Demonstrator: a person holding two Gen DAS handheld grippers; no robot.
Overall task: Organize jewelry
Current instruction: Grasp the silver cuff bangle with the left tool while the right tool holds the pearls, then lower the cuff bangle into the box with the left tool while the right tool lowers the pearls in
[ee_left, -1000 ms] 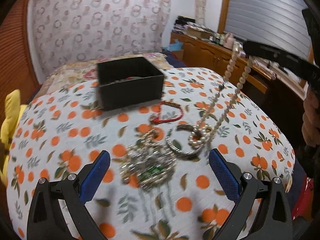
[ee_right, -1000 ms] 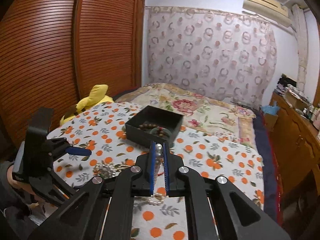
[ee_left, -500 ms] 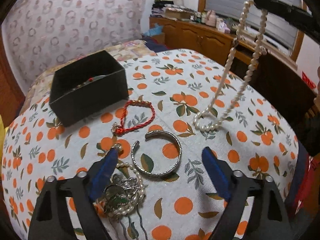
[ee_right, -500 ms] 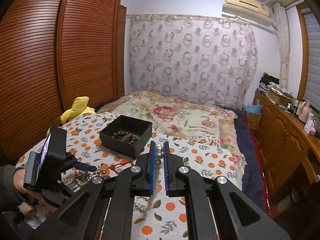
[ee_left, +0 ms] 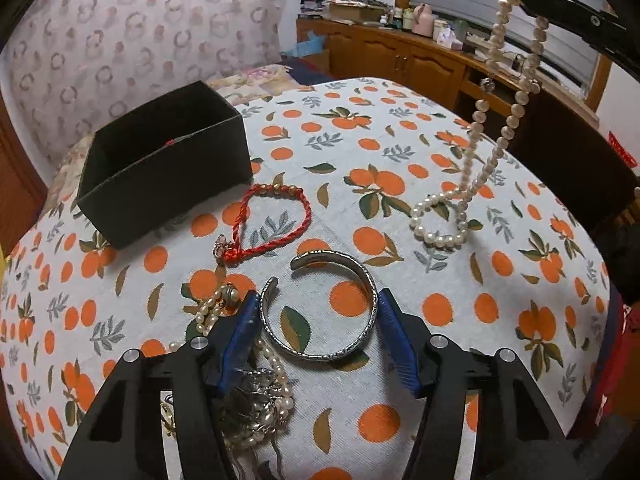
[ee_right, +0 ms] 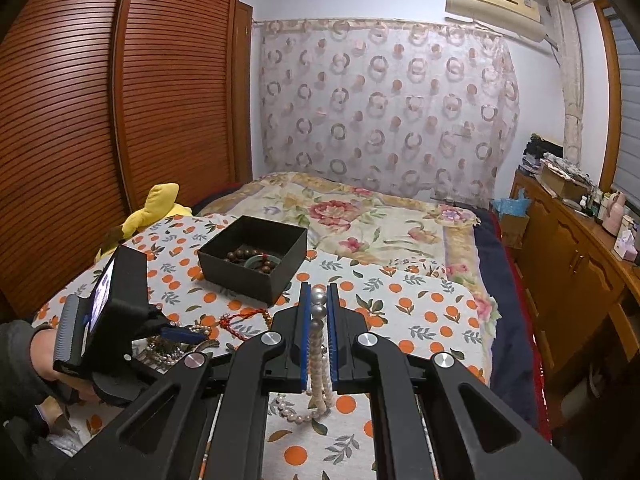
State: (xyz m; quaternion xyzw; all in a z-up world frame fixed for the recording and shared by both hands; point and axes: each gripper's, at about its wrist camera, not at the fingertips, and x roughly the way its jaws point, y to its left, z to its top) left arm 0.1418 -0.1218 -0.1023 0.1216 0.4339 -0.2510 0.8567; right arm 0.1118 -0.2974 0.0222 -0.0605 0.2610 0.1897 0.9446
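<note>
box: black box (ee_left: pixel 160 160) sits up and left of my left claw (ee_left: pixel 316 336), well apart; open top, so it reads as the drop target.
red cord: red cord bracelet (ee_left: pixel 276 220) lies flat just ahead of the left claw, near the box's front wall, untouched.
tangle: heap of pearl strands and chain (ee_left: pixel 248 392) is under and beside the left claw's left finger; I judge I came in at the cuff's edge to stay clear of it.
cuff: silver cuff bangle (ee_left: pixel 320 312) lies flat between the left claw's pads, gap facing away. Jaws are closing around it; pads just beside the rim, not pressing yet, so nothing gripped.
pearls: right claw (ee_right: pixel 319 336) is clenched on the pearl necklace (ee_left: pixel 476 160); loop hangs down with its bottom coiled on the orange-print cloth (ee_left: pixel 440 312), ahead-right of the left claw. Held high, I think, to pull it free of the heap.
left view only: cuff against pads, full hanging strand.
right view only: box contents, brown beads and a green bangle (ee_right: pixel 256 260); beads pinched between the right pads; person's hand (ee_right: pixel 40 360) on the left claw.
</note>
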